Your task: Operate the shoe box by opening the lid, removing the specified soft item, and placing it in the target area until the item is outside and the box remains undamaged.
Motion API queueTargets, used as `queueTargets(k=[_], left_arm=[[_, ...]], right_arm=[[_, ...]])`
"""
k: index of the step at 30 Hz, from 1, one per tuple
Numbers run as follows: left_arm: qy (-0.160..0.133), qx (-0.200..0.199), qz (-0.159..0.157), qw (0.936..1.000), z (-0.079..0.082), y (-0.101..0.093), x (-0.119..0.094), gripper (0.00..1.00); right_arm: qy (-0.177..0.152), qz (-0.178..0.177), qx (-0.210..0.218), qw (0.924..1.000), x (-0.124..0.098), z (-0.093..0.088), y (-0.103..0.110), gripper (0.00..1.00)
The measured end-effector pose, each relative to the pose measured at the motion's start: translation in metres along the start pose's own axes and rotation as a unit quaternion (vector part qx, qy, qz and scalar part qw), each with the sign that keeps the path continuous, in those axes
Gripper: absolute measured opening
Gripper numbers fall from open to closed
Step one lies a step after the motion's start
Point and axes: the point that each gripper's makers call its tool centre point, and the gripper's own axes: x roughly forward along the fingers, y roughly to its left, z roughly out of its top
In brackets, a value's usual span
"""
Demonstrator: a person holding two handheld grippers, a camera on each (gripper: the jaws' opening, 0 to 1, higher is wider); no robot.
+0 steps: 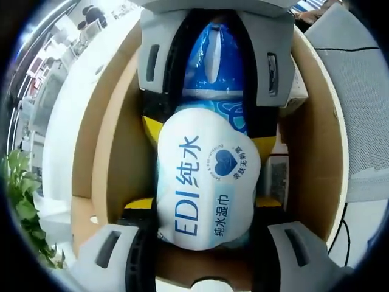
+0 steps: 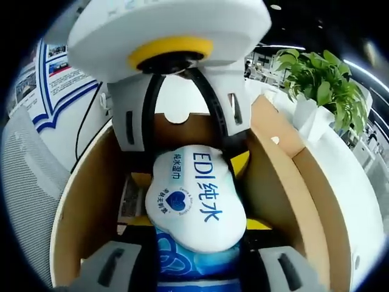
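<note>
bright even indoor light; glossy glare on wet-wipe pack (image 1: pixel 206 182); strong fisheye edge warp.

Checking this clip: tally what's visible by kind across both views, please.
Grippers: 2, the left gripper and the right gripper
Wet wipes pack: 1, held between them
Cardboard shoe box: 1, open
Potted plant: 1
Total: 5

Office: potted plant (image 2: pixel 322 79), wall posters (image 2: pixel 58 73)
</note>
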Motion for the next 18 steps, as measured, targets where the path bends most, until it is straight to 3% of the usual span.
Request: queueTargets(k=[18], left_arm=[[0.011,0.018,-0.005,0.9998,0.006,0.004,-0.016,0.59]], right_arm=[[-0.020,-0.012,0.014,0.9996,-0.013,0.012,-0.002,0.46]])
